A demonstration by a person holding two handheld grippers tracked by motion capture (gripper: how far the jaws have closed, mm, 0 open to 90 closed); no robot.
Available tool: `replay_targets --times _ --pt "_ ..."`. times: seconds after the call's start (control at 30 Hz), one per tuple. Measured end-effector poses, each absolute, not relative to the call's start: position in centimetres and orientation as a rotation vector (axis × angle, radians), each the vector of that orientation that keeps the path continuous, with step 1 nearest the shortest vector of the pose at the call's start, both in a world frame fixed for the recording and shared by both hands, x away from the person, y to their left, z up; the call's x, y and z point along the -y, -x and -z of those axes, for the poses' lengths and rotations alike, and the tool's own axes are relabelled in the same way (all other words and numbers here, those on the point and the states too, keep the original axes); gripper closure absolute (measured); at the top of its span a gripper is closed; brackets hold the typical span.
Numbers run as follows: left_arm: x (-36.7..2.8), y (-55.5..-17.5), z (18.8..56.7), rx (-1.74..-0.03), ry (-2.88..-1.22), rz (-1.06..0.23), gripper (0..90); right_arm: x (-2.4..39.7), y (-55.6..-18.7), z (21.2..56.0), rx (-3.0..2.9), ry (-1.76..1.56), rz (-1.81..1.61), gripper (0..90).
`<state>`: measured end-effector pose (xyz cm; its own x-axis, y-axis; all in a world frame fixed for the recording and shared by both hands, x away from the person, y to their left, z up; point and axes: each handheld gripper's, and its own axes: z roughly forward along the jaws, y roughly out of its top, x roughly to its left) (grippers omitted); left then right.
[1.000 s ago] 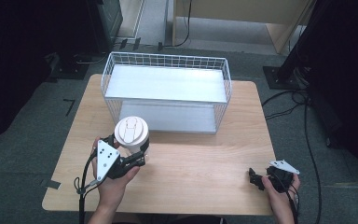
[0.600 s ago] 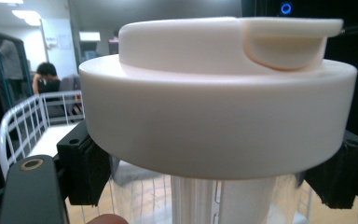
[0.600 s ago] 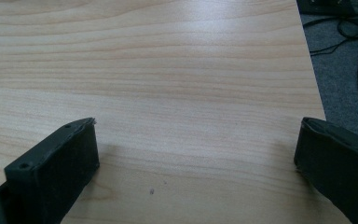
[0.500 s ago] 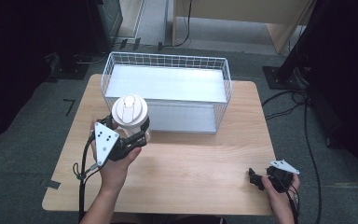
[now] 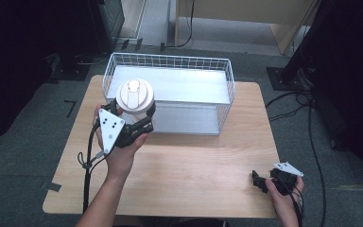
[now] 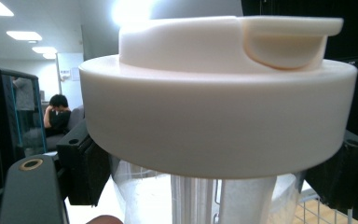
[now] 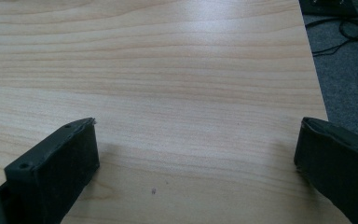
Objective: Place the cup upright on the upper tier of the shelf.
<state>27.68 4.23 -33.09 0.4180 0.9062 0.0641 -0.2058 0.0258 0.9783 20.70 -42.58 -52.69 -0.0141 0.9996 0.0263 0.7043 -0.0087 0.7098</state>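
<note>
- Cup (image 5: pixel 134 97) with its cream lid (image 6: pixel 219 98) sits clamped in my left gripper (image 5: pixel 137 124), held upright in the air over the left part of the table (image 5: pixel 194 161), right at the front left corner of the wire basket (image 5: pixel 227 94).
- Seen from the left gripper view, my two black jaws press on the clear body of the cup just under the lid's broad rim, one on each side.
- Lid has a raised flip tab on top, and in the high view it faces straight up.
- My left hand (image 5: pixel 120 153) wraps the gripper from below, with its cable hanging down toward the table's front edge.
- Basket stands on the far half of the table, white wire all round, with a pale floor inside.
- Bare wood lies between my two hands.
- My right gripper (image 5: pixel 264 180) rests low at the table's front right corner, well apart from the cup.
- Its jaws stand wide in the right gripper view, with just plain wood between them.
</note>
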Motion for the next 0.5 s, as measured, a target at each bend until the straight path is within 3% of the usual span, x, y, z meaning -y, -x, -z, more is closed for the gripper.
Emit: replay_targets --times 0.5 --pt "-3.7 -30.1 30.7 -0.748 -1.184 -1.001 15.7 42.6 -20.7 52.7 -1.778 -1.756 -0.77 0.0"
